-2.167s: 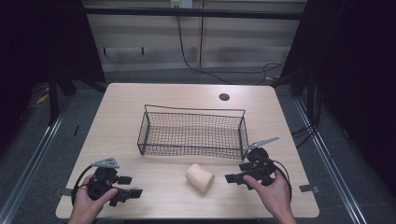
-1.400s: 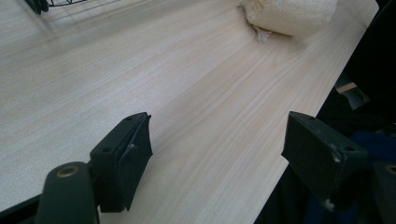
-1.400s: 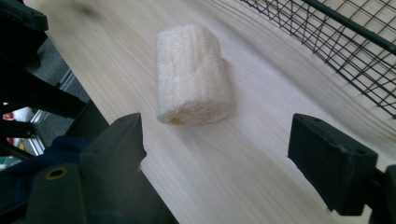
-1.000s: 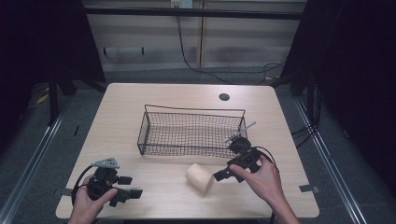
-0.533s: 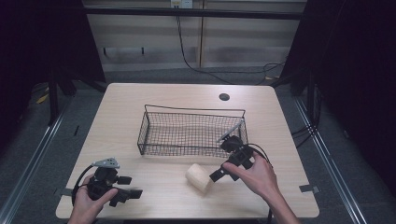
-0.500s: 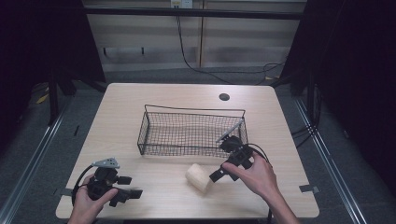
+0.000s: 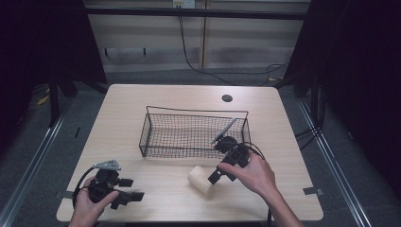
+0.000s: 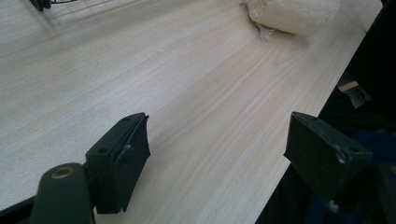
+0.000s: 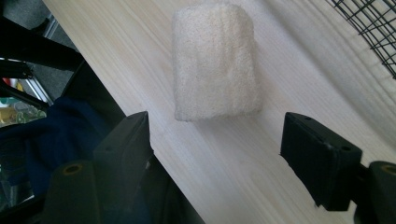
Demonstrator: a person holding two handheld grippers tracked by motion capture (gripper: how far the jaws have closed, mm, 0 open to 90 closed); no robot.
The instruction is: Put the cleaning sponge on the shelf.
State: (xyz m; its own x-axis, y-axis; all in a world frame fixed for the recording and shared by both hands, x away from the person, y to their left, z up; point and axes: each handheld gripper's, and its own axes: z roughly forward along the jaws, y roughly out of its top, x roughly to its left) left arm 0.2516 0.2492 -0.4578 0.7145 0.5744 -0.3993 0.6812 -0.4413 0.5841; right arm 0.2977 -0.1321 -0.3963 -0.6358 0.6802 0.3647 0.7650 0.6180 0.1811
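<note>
Sponge roll [image 7: 199,178]: cream, coarse, lying flat on table [image 7: 142,109]; right gripper [image 7: 213,178] jaws spread beside it, left gripper [image 7: 137,195] spread too.

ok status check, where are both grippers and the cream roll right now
Right gripper open, jaws just short of cream roll. Left gripper open, over bare table. Wire basket beside, not blocking.

Left black two-jaw handheld gripper [image 7: 124,194]: grey three-cornered plate [image 7: 108,165] on top, black cable looping from its rear. Jaws are blocky matte black pads; a brass-coloured rivet shows on the arm.

Right black two-jaw handheld gripper [image 7: 215,177]: same grey plate, looped black cable. Forearms bare, no sleeves visible.
</note>
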